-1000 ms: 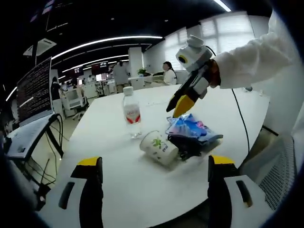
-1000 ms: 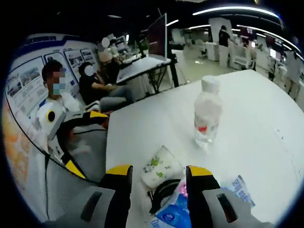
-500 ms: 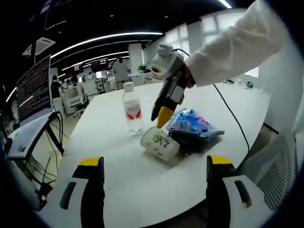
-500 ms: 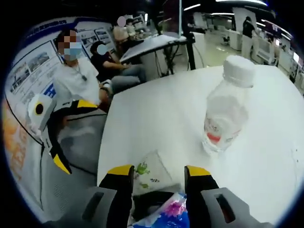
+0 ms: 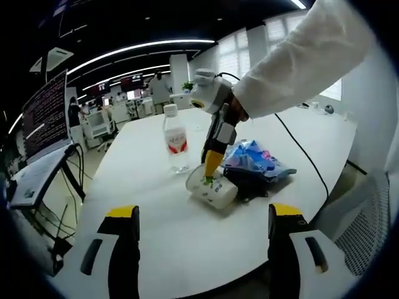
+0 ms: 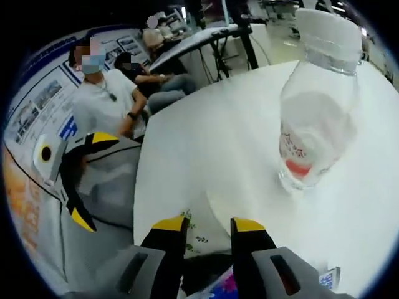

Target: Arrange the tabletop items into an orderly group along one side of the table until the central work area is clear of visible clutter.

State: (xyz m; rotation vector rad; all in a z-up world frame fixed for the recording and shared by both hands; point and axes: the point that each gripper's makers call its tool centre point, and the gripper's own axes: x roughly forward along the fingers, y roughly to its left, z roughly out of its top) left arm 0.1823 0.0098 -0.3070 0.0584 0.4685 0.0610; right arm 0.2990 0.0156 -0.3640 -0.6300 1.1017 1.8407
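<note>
Right gripper (image 5: 212, 167): you are reaching it in from the right of the left gripper view on a white sleeve (image 5: 293, 62), pointing it steeply down so its yellow tips are meeting the paper cup (image 5: 212, 189). In the right gripper view the same gripper (image 6: 207, 225) is showing its jaws narrowed with a slim gap between them, the cup's (image 6: 201, 232) pale printed wall lying in that gap; whether they are already pressing on it cannot be told.

Left gripper (image 5: 198, 213): you are holding it low and back near the table (image 5: 156, 243) edge, jaws spread wide apart, gripping nothing. In the right gripper view it (image 6: 84, 180) is sitting at the far left, beyond the table's rim.

Paper cup: lying on its side near the middle of the white table, green print on its wall.

Blue snack packet (image 5: 252, 159): resting just behind and to the right of the cup, touching a dark item (image 5: 249, 184) beneath it; what that item is cannot be told.

Water bottle (image 5: 176, 140): standing upright with a white cap and red label, just beyond the cup and apart from it. It (image 6: 318, 106) is looming large in the right gripper view, directly ahead of the jaws.

Surroundings: seated people (image 6: 106, 103) beside the table, a monitor (image 5: 43, 118) on a stand, and office desks behind.
</note>
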